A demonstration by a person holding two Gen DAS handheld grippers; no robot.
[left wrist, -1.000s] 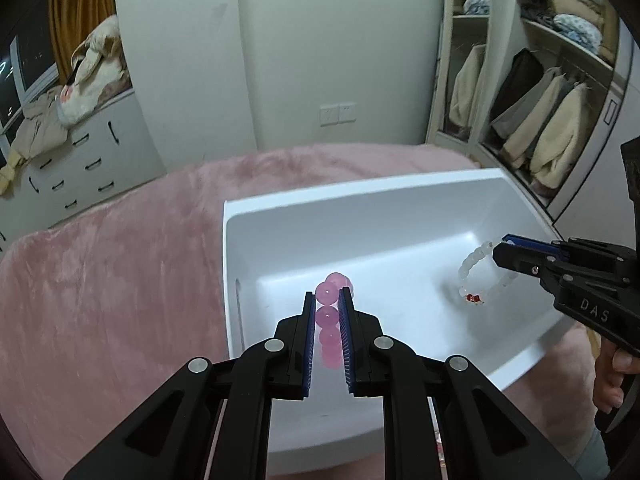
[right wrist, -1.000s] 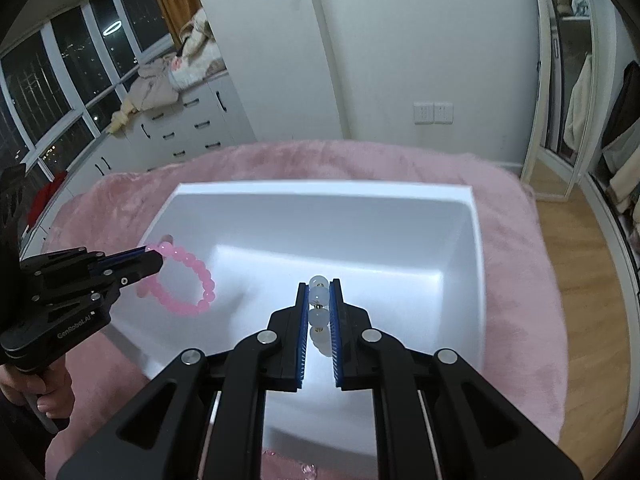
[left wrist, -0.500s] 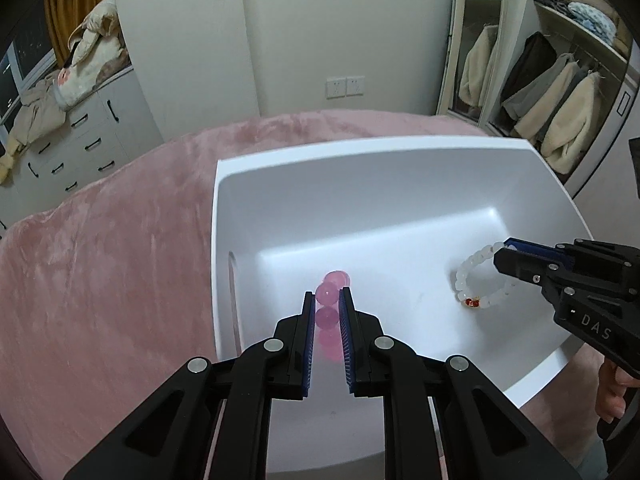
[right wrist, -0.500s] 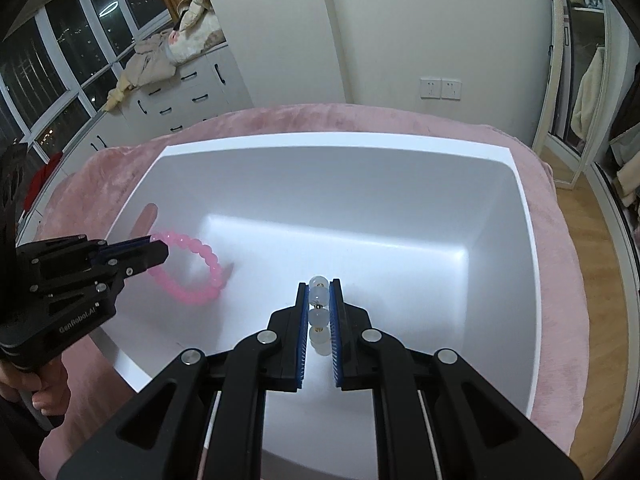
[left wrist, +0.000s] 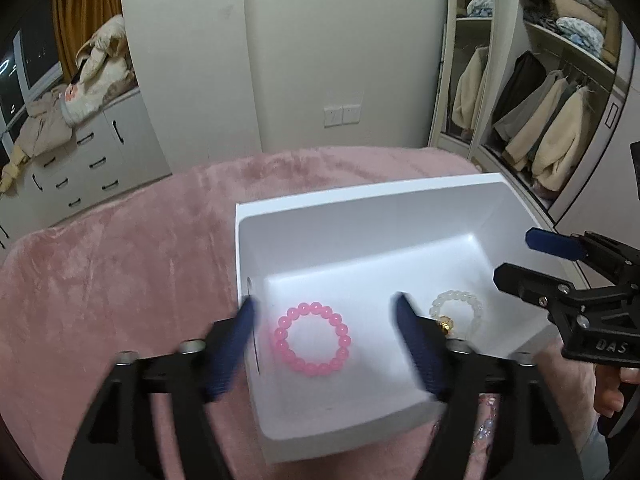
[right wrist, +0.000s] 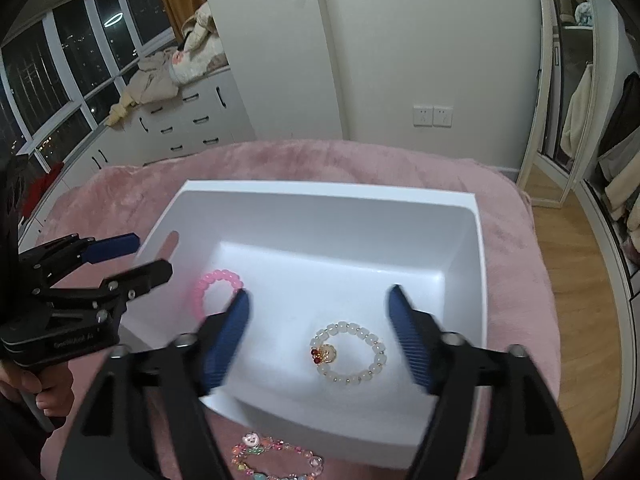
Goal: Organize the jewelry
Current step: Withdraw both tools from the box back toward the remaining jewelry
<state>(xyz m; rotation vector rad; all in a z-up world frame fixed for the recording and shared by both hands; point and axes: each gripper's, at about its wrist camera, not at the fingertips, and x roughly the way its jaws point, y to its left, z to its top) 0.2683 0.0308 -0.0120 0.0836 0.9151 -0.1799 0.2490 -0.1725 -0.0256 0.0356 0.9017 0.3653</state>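
Note:
A pink bead bracelet (left wrist: 312,339) lies flat on the floor of the white box (left wrist: 360,204), between the spread fingers of my left gripper (left wrist: 325,312), which is open and empty. A white bead bracelet (right wrist: 349,353) with a gold and red charm lies on the box floor to its right. My right gripper (right wrist: 318,300) is open and empty above it. The pink bracelet (right wrist: 216,284) also shows in the right wrist view, partly hidden by a finger. The white bracelet (left wrist: 456,314) shows in the left wrist view, partly behind a finger.
The box (right wrist: 328,192) sits on a pink plush blanket (left wrist: 120,272). A multicoloured bead bracelet (right wrist: 276,460) lies on the blanket just in front of the box. White drawers (left wrist: 88,160) stand at the left, an open wardrobe (left wrist: 540,120) at the right.
Both grippers have opened and let go of their bracelets. The pink and white bracelets now lie flat on the box floor. Both grippers have pulled back and up.

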